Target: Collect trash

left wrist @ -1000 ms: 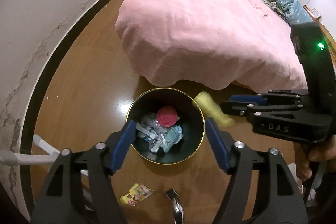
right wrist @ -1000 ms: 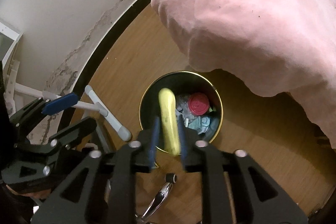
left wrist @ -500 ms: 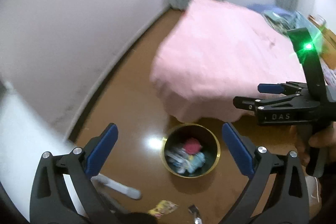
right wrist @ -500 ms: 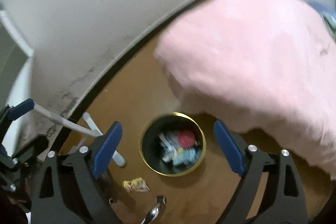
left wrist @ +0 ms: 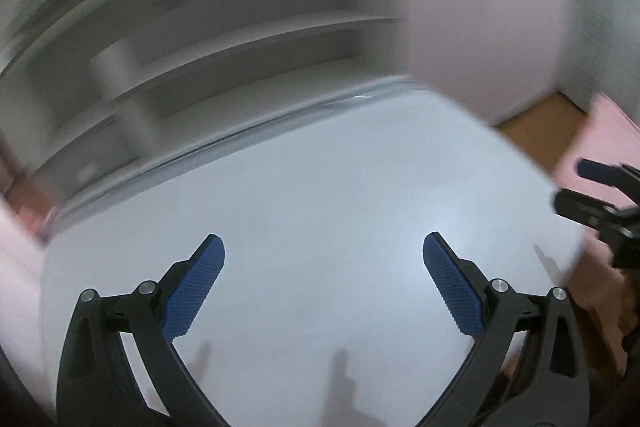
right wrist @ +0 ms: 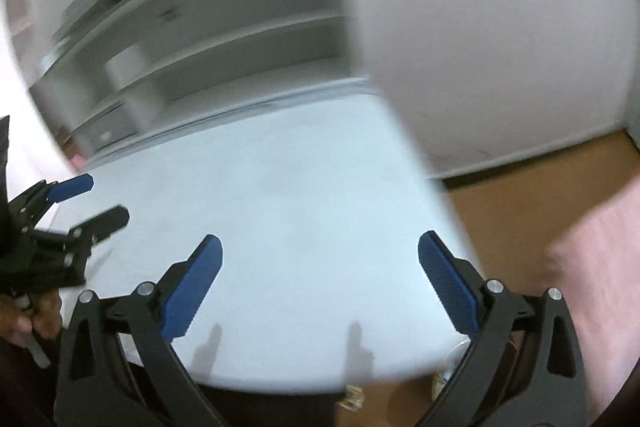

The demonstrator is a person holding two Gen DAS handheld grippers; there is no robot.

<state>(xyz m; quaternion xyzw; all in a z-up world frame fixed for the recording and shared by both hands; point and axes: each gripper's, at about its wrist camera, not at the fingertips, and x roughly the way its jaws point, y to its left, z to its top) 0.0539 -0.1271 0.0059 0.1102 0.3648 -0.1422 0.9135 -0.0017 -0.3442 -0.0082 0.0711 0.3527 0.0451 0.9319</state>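
Both tools hanging over white desk [left wrist: 320, 195], nothing between pads: left tool [left wrist: 323, 285] gaping wide, right tool [right wrist: 320, 283] opening, nearly full. Trash: small scrap [right wrist: 352, 397] lying on floor below desk edge. Step: hunting next piece. Next move: dropping down to floor.

Before us a bare white tabletop [left wrist: 320, 211] offers open passage from nine to two o'clock. Blurred shelves [left wrist: 208, 39] and a white wall [right wrist: 500, 27] bar the way at twelve. At three o'clock the wooden floor [right wrist: 516, 215] runs free between table and pink bedding [right wrist: 596, 267] (a narrow lane).
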